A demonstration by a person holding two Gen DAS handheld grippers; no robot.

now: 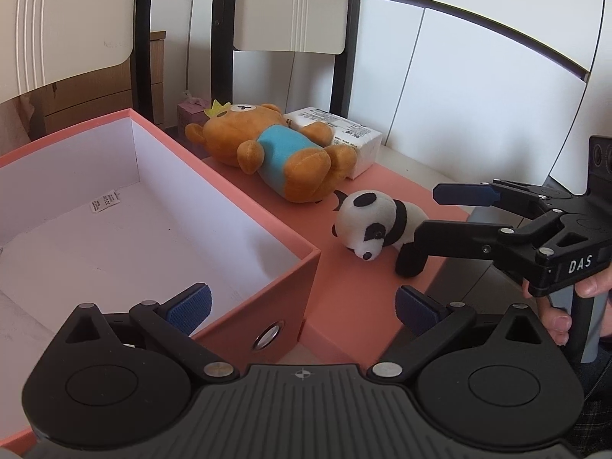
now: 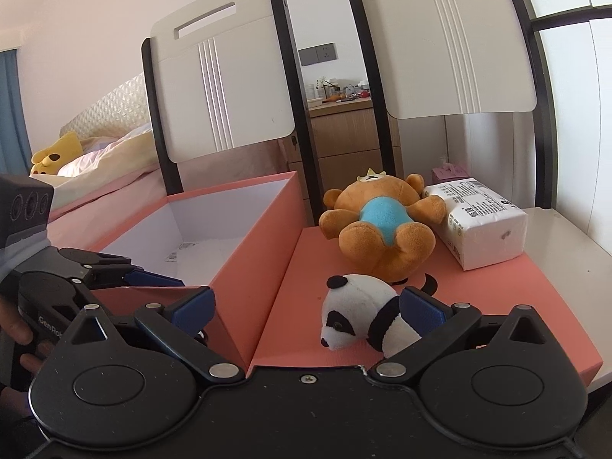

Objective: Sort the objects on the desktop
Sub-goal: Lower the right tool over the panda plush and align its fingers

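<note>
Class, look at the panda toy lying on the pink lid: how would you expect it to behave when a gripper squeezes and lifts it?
The panda toy looks plush, so it will probably squash between the fingers rather than resist. It seems light for its bulk. Its rounded head may let it roll a little on the pink lid if nudged by the right gripper, whose jaws stand open around it.

Small black-and-white panda plush (image 2: 357, 315), lying on its side on the flat pink lid (image 2: 497, 298), face toward the open pink box (image 2: 244, 237). Behind it, brown bear plush (image 2: 382, 225) in blue shirt, flat on its back, one arm against the white tissue pack (image 2: 478, 222).
</note>
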